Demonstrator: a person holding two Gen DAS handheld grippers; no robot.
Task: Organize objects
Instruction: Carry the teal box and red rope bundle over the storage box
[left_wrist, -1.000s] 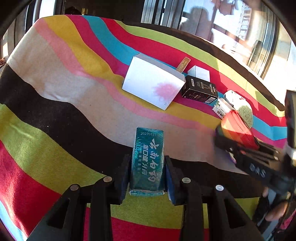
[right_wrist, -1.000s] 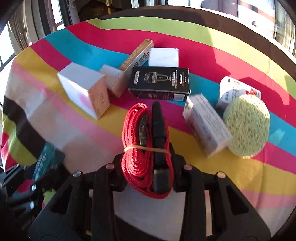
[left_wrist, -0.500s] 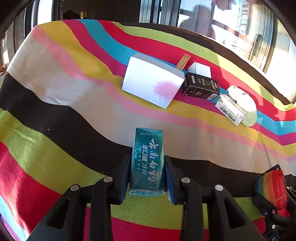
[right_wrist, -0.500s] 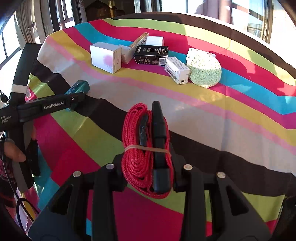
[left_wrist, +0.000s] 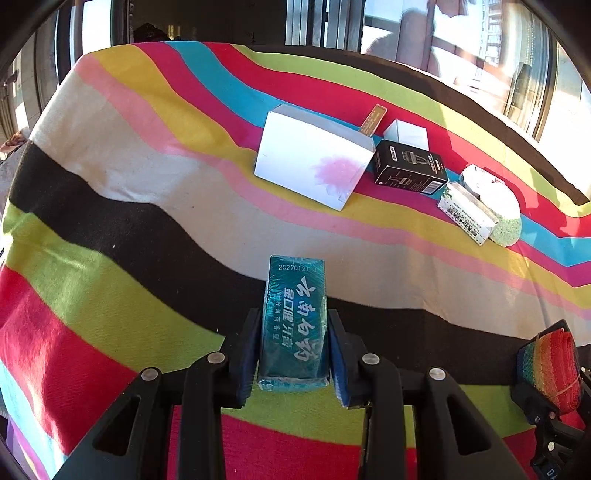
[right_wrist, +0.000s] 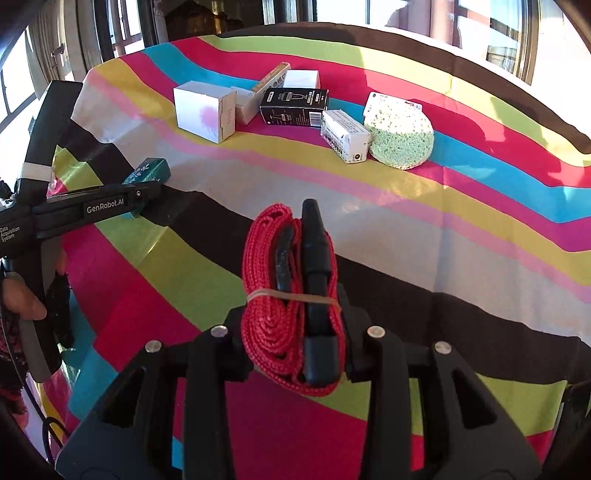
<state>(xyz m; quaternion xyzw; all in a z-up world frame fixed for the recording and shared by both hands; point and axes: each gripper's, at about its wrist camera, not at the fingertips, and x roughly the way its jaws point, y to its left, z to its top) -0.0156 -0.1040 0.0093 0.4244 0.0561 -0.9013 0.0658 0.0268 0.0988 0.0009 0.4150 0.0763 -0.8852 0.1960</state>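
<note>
— Left wrist view first: what is your left gripper (left_wrist: 293, 350) doing?

— Your pads are clamped on the sides of a teal toothpaste box (left_wrist: 294, 321), which sticks out forward between them above the striped cloth (left_wrist: 110, 206) covering the table.

— And your right gripper (right_wrist: 295, 332)?

— Squeezed tight on a coiled red strap (right_wrist: 273, 295) with a black buckle (right_wrist: 316, 280), the bundle bound by a rubber band (right_wrist: 291, 294). You hold it over the near part of the table.

— Where do the other things lie?

— Clustered on the far side, well apart from both of your grippers: a white box with a pink flower (right_wrist: 205, 110), a black box (right_wrist: 293, 107) just beside it, a long tan box (right_wrist: 267, 86) and a small white box (right_wrist: 301, 78) behind, then a white printed carton (right_wrist: 343, 134) touching a green sponge (right_wrist: 400, 136).

— Can you see your left hand (right_wrist: 20, 299)?

— Yes, at the left edge of the right wrist view, gripping the handle.
</note>
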